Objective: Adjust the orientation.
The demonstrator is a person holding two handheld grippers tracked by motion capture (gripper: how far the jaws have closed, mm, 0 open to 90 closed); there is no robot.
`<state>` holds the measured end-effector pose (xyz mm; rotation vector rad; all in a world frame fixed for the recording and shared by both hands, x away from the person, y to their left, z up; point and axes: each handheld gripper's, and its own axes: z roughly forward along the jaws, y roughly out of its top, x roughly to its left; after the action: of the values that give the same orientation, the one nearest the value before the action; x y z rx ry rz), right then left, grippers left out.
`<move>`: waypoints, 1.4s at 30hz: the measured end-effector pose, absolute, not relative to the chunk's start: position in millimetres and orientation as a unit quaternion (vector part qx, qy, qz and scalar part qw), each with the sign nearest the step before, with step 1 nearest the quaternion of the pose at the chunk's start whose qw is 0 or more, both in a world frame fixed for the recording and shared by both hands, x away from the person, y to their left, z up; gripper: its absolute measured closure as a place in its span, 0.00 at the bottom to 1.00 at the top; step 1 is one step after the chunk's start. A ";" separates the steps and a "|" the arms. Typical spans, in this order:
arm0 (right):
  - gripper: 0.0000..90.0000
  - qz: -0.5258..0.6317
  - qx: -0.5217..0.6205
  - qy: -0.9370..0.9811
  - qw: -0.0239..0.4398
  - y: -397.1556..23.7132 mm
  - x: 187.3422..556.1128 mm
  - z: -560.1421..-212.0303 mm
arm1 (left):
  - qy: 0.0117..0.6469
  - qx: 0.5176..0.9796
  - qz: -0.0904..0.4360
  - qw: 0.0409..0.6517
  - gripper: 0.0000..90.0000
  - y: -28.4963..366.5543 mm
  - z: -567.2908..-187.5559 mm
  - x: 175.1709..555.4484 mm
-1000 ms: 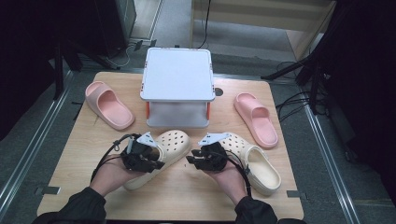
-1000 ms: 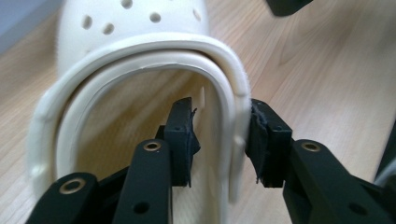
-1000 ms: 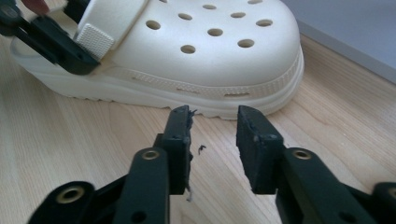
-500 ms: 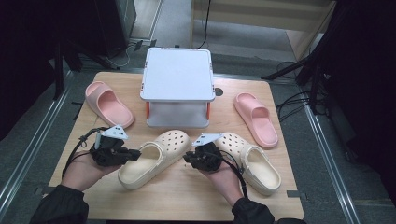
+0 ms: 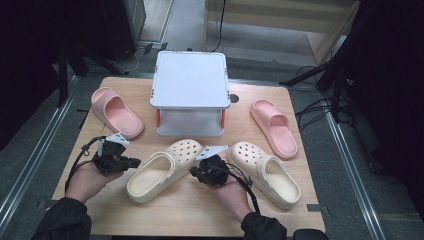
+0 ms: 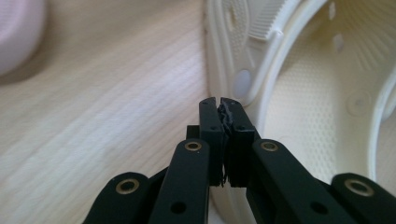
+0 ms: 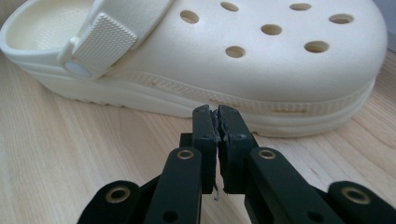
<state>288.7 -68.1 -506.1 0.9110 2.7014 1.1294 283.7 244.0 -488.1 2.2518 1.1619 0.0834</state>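
Observation:
Two cream clogs lie on the wooden table [image 5: 190, 215]. The left clog [image 5: 160, 172] points its toe up and to the right; the right clog [image 5: 267, 172] lies beside it. My left gripper [image 5: 136, 161] sits just left of the left clog, shut and empty. In the left gripper view its tips [image 6: 219, 102] stop short of the clog's strap rivet and rim [image 6: 303, 116]. My right gripper [image 5: 192, 172] lies between the clogs, aimed at the left clog's side [image 7: 261, 56], tips [image 7: 215, 109] shut. Both pairs of jaws have just been closing with nothing between them.
A white two-level stand [image 5: 190, 80] occupies the table's back middle. One pink slipper [image 5: 117, 112] lies at the left, another [image 5: 275, 127] at the right. Metal rails run along both table sides.
My left hand has drawn back to the left, off the left clog. The right hand shifted slightly toward me. Both grippers' jaws went from apart to shut.

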 end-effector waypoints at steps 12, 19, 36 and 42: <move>0.96 0.352 0.303 0.884 0.050 -60.0 303.2 -508.6 | 0.429 0.853 0.017 0.296 0.99 234.0 -489.7 270.2; 0.96 0.351 0.308 0.883 0.053 -59.1 312.7 -508.0 | 0.417 0.856 -0.007 0.306 0.99 228.1 -491.5 260.8; 0.96 0.346 0.310 0.882 0.074 -56.7 327.2 -507.4 | 0.393 0.865 -0.031 0.310 0.97 203.6 -498.0 253.2; 0.93 0.350 0.314 0.879 0.074 -60.5 328.7 -505.3 | 0.402 0.858 -0.023 0.320 0.89 208.8 -494.6 257.9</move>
<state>328.7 -60.5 -505.3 0.9430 2.6399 1.0502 257.9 208.8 -494.6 2.2534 1.0559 -0.0602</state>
